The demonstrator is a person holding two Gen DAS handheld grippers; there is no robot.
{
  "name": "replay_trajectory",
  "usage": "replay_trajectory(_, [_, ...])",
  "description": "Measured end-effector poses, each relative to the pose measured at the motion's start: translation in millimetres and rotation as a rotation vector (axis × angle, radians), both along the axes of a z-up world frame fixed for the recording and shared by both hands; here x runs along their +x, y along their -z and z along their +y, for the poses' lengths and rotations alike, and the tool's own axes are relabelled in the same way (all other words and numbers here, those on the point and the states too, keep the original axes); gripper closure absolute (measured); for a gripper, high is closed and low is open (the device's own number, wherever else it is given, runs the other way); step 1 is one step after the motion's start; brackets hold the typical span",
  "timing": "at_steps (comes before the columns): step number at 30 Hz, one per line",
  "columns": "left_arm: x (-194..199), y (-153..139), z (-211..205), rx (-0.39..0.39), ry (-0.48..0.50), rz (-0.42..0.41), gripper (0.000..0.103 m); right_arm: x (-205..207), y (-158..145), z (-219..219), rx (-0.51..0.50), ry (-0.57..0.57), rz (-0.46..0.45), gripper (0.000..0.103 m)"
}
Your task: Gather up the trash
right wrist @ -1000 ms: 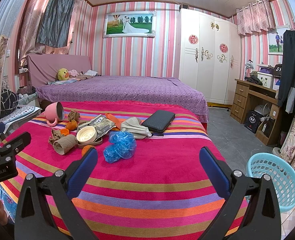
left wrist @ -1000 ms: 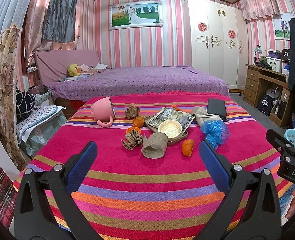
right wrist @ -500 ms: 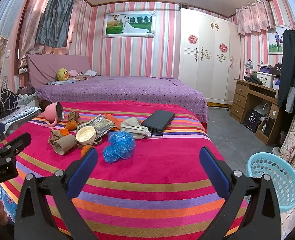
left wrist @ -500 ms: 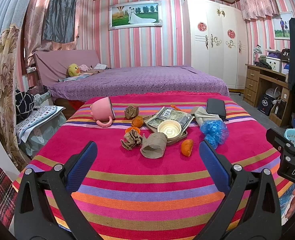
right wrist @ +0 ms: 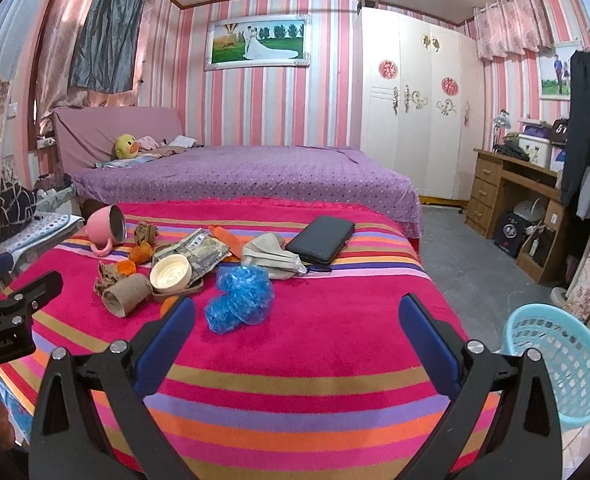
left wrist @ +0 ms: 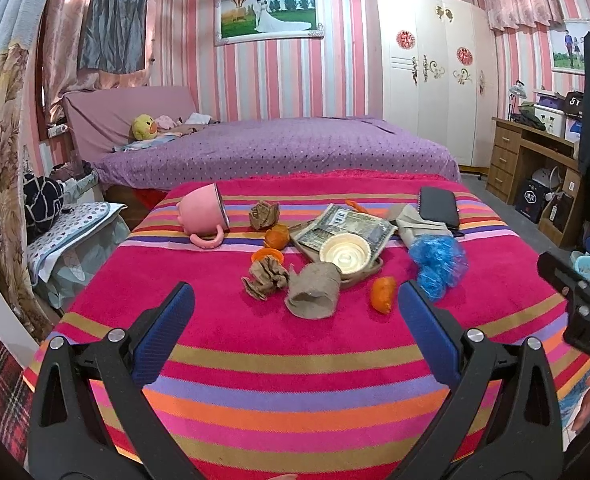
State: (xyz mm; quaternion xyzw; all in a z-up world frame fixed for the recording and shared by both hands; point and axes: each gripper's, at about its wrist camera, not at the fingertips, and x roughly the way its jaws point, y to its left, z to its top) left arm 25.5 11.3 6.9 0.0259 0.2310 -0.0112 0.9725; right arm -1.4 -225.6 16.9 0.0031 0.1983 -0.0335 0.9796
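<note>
Trash lies on the striped cloth [left wrist: 295, 360]: a cardboard roll [left wrist: 313, 294], crumpled brown paper [left wrist: 265, 278], orange peel pieces [left wrist: 382, 299], a cream lid [left wrist: 345, 252] on a flattened package, and a crumpled blue plastic bag [left wrist: 435, 262]. My left gripper [left wrist: 295, 320] is open and empty, short of the roll. My right gripper [right wrist: 297, 332] is open and empty, just short of the blue bag [right wrist: 241, 300]. A light blue basket [right wrist: 559, 364] stands on the floor to the right.
A pink mug [left wrist: 203, 212] lies tipped at the left. A black wallet [right wrist: 321, 240] and a beige cloth [right wrist: 273, 256] lie at the back right. A purple bed [left wrist: 279, 148] is behind; a wooden desk [right wrist: 511, 196] is at the right.
Both grippers have crept slightly forward towards the pile. Nothing on the cloth has moved.
</note>
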Motion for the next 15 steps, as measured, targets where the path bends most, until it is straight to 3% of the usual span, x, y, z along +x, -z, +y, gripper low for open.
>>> replay_trajectory(7, [41,-6,17,0.015,-0.012,0.021,0.005,28,-16,-6,0.001,-0.02,-0.005,0.004])
replay_trajectory(15, [83,29,12,-0.014,0.035,0.149,0.005,89,4,-14,0.005,-0.002,0.136,0.004])
